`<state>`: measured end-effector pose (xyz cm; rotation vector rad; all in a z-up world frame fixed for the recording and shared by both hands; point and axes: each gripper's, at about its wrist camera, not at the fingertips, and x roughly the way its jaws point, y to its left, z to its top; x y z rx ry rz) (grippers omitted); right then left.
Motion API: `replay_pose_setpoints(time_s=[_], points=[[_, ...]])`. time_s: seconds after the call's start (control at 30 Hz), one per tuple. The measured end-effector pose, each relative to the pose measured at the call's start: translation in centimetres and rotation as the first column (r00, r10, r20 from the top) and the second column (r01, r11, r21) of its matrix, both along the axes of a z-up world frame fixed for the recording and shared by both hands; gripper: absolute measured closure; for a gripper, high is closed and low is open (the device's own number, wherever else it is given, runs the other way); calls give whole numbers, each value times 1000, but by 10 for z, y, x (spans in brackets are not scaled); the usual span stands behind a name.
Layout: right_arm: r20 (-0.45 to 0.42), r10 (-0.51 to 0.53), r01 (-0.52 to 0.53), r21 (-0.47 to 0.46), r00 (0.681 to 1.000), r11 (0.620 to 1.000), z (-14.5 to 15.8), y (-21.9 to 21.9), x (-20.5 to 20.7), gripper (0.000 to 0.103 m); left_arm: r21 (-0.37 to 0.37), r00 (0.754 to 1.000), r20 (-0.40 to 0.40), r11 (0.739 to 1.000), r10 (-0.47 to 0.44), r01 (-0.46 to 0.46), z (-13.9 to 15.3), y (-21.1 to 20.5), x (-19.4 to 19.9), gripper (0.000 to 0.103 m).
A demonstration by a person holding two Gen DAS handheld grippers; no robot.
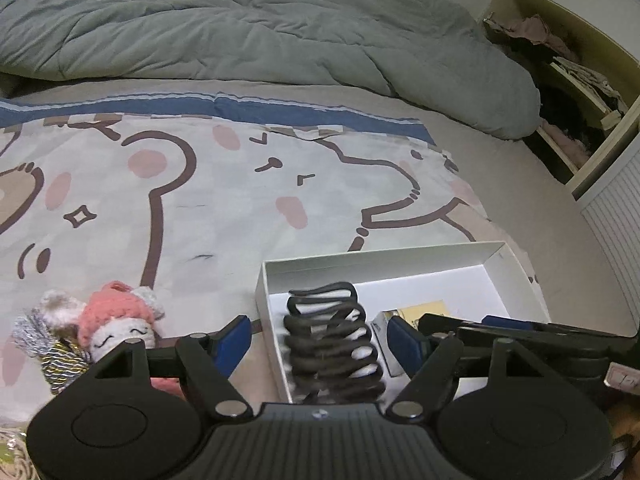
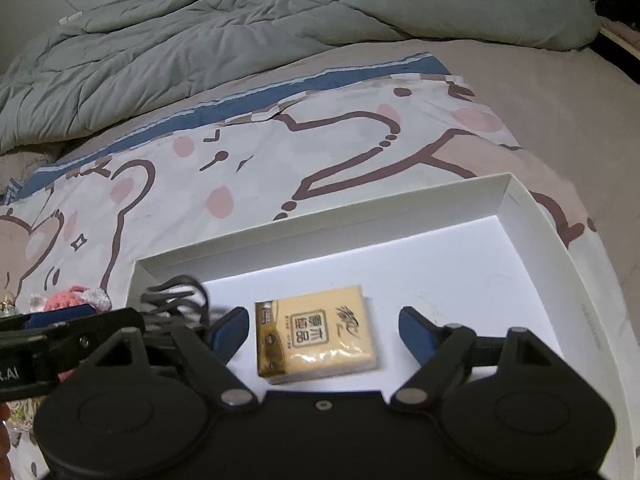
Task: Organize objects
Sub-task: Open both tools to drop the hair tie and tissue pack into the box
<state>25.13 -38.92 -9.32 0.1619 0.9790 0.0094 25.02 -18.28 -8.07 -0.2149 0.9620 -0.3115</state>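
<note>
The left gripper (image 1: 322, 346) has its jaws spread, and a black wavy hair claw clip (image 1: 334, 344) sits between the blue pads without either pad pressing on it; the clip lies inside the white box (image 1: 380, 266), against the box's left wall. The right gripper (image 2: 320, 334) also has its jaws spread, with a yellow pocket tissue pack (image 2: 320, 334) lying between the pads and clear of both, flat on the floor of the white box near its front. Seen from the right wrist, the claw clip is to the left of the tissue pack in the same box, partly hidden behind the left gripper. Outside the box, just beyond its left wall, a small crocheted doll with a pink hat (image 1: 120, 320) lies on the bed sheet printed with cartoon bears (image 1: 200, 200). Beyond the far wall of the box, a crumpled grey-green duvet (image 1: 240, 28) is heaped across the bed
</note>
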Motion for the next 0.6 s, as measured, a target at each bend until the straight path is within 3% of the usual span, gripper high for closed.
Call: replay_pose_setpoints(time_s=[0.6], points=[[97,31,-30,-11,995,999,55,5,-48,20,31,999,53,1000,2,-3,38,14,-35,28]])
